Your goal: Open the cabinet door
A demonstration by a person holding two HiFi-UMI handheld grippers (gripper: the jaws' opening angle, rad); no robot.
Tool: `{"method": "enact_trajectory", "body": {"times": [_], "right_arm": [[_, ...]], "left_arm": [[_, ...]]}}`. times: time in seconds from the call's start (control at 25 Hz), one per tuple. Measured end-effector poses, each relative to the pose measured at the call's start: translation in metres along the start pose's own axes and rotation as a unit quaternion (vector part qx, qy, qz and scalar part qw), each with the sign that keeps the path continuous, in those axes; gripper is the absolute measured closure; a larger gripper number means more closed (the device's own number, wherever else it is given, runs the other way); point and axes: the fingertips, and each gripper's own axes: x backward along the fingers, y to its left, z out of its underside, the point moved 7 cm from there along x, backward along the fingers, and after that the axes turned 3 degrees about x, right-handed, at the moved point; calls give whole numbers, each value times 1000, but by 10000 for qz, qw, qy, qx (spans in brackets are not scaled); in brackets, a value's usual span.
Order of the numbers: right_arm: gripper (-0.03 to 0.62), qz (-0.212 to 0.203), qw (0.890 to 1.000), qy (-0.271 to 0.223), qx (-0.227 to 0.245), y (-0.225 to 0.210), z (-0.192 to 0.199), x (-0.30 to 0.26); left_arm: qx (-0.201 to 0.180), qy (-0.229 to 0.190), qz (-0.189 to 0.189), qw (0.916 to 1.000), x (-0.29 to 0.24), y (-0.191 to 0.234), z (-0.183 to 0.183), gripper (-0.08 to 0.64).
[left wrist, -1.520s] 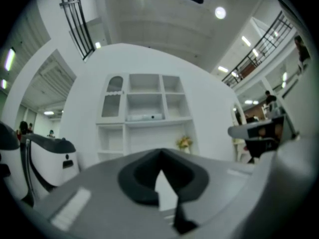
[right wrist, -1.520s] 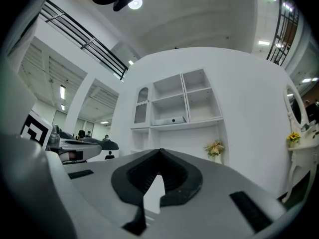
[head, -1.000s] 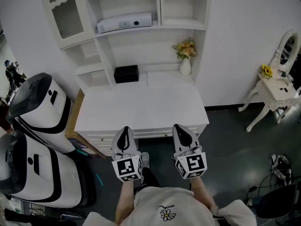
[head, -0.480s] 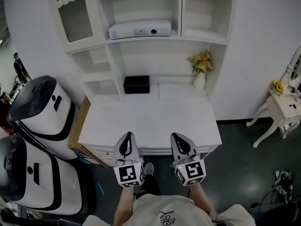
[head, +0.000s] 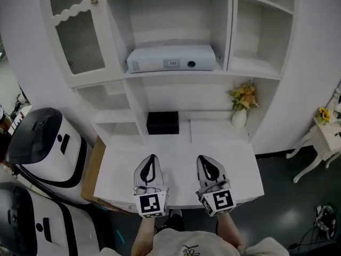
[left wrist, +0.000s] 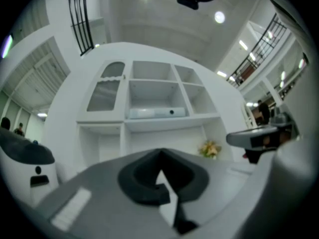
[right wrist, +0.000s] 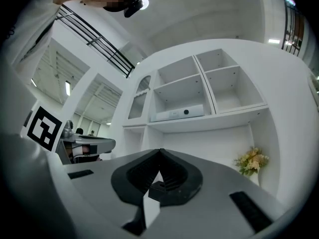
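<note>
The cabinet door (head: 80,36), glazed and closed, stood at the upper left of the hutch (head: 181,74), its small knob (head: 94,2) near its top right corner. Opening it well would likely mean parting one gripper's jaws, pinching that knob squarely and pulling along the hinge's arc. The left gripper (head: 152,160) and right gripper (head: 204,161) hovered side by side over the desk (head: 234,164), aimed at the hutch, jaws pressed together on nothing

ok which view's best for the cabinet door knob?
Head view: the cabinet door is large at upper left, shut, its knob clear near its top right corner. The left gripper view shows the door small, knob too small to tell. The right gripper view shows it smaller, obliquely.
</note>
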Motion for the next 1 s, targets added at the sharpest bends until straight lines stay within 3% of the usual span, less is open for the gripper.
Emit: {"method": "enact_trajectory", "body": {"times": [0.4, 0.72, 1.0], "right_arm": [[592, 240, 9992, 209, 241, -31, 6, -117], [592, -110, 9995, 265, 155, -39, 12, -134], [592, -566, 9983, 148, -26, -35, 12, -123]], "left_arm": [[48, -56, -8, 10000, -100, 60, 0, 555], [72, 116, -10, 9999, -107, 45, 10, 555], [180, 233, -298, 9991, -101, 32, 16, 555]]}}
